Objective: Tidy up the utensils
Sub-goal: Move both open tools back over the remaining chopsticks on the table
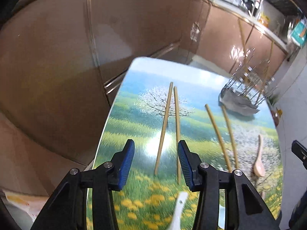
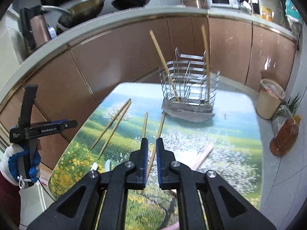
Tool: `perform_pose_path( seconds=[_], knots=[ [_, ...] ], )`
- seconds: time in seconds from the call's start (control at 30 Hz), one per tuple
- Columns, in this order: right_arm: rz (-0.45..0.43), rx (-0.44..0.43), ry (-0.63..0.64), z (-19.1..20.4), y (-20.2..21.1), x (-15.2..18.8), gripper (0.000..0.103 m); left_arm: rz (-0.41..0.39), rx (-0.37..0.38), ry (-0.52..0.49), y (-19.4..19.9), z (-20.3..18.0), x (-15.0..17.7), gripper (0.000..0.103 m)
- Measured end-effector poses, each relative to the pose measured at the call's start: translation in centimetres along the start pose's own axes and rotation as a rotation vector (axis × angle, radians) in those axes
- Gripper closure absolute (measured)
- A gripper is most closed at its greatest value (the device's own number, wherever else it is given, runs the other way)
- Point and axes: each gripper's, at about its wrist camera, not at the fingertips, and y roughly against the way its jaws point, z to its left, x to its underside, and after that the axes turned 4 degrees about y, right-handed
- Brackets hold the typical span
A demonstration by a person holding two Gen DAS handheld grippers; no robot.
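1. Across the left wrist view, the left hand-held gripper (image 1: 155, 162) hangs above the near part of a table (image 1: 115, 134) printed with a meadow and blossoming trees; its blue pads (image 1: 126, 164) stand wide apart with nothing between them.
2. Two chopsticks (image 1: 168, 126) lie on the table ahead of that hand-held gripper, close together at the far tips and spreading toward the camera.
3. To their right lies a second pair of chopsticks (image 1: 222, 136), roughly side by side and apart from the first pair.
4. A wooden spoon (image 1: 259, 163) lies further right, bowl toward the camera, and a white spoon (image 1: 178, 210) lies at the near edge, blurred.
5. A wire utensil rack (image 1: 241, 95) stands at the far right of the table, sticks rising from it.
6. From the right wrist view, the right hand-held gripper (image 2: 151, 164) has its pads nearly together around one chopstick (image 2: 158, 140); whether they press on it I cannot tell.
7. Another chopstick (image 2: 144, 123) lies just left of it, and the other pair (image 2: 113, 126) lies further left.
8. The rack (image 2: 189, 88) stands beyond on a grey tray, holding two upright, tilted chopsticks (image 2: 163, 61).
9. At the left, a gloved hand (image 2: 23, 164) holds the left hand-held gripper (image 2: 44, 127) off the table's edge.
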Motion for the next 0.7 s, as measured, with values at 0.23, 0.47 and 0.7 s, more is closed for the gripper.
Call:
perform_pose_path(
  seconds=[0.23,0.47,0.7],
  knots=[
    [0.090,-0.014,-0.031,-0.7,-7.9,-1.0,0.095,0.082,0.032,-0.034,-6.7,0.5,-2.2,0.057],
    [0.168,-0.008,-0.003,-0.8,-12.3,-2.4,0.095,0.157,0.042,-0.036,-11.4,0.2,-4.4,0.057],
    [0.228,0.009,0.030,-0.8,-14.5,-2.8,0.095,0.192,0.012,-0.055,-13.8,-0.9,-6.8,0.057]
  ],
)
